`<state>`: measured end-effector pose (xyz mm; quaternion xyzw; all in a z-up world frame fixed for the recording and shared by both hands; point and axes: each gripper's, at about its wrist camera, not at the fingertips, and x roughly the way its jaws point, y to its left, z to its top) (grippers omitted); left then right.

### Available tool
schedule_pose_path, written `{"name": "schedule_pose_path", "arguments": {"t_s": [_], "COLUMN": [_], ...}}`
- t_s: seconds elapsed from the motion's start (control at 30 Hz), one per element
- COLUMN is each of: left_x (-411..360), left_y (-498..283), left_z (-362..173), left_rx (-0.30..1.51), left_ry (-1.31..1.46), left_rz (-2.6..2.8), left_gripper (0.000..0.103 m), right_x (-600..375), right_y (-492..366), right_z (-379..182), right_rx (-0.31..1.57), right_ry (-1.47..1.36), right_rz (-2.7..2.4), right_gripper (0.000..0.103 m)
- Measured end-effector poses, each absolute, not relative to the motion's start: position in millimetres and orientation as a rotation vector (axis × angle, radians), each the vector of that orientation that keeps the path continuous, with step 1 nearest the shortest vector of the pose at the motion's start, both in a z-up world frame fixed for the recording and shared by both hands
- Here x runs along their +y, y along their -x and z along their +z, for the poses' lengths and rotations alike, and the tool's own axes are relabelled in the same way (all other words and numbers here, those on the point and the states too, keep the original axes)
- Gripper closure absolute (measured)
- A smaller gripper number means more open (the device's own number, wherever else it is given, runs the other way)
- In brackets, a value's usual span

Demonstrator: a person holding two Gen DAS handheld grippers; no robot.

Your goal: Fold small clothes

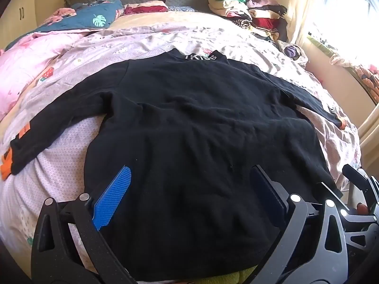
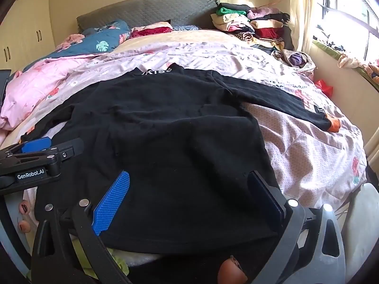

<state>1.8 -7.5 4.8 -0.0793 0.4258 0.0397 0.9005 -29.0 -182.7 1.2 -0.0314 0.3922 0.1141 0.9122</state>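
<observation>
A black long-sleeved sweater [image 1: 189, 118] [image 2: 165, 130] lies flat on the bed. Its collar with white lettering [image 1: 201, 56] points away from me, and both sleeves are spread out to the sides. The left sleeve ends in an orange cuff [image 1: 6, 168], and so does the right sleeve [image 2: 335, 124]. My left gripper [image 1: 190, 169] hovers open over the sweater's near hem, left of middle, blue pads wide apart with only flat cloth below. My right gripper [image 2: 188, 174] is open over the hem's right part. Each gripper shows in the other's view, the left [image 2: 35, 151] and the right [image 1: 355, 189].
A pile of folded clothes [image 1: 248, 11] [image 2: 248, 23] sits at the bed's far right corner by the curtain. A pink quilt [image 1: 23, 71] and a blue leaf-print blanket [image 1: 94, 19] lie at the far left. The floral sheet [image 2: 296, 142] covers the bed; a window is to the right.
</observation>
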Motion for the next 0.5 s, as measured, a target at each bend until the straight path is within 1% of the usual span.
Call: {"name": "schedule_pose_path", "arguments": {"t_s": [0.5], "left_x": [-6.4], "left_y": [3.3], "left_z": [0.8], "left_rx": [0.877], "left_ry": [0.164], "left_rz": [0.074], "left_gripper": [0.009], "right_x": [-181.9], "right_y": [29.7], "right_z": [1.8], "right_rx": [0.808], "right_ry": [0.062], "right_rz": [0.236], "right_gripper": [0.004]}}
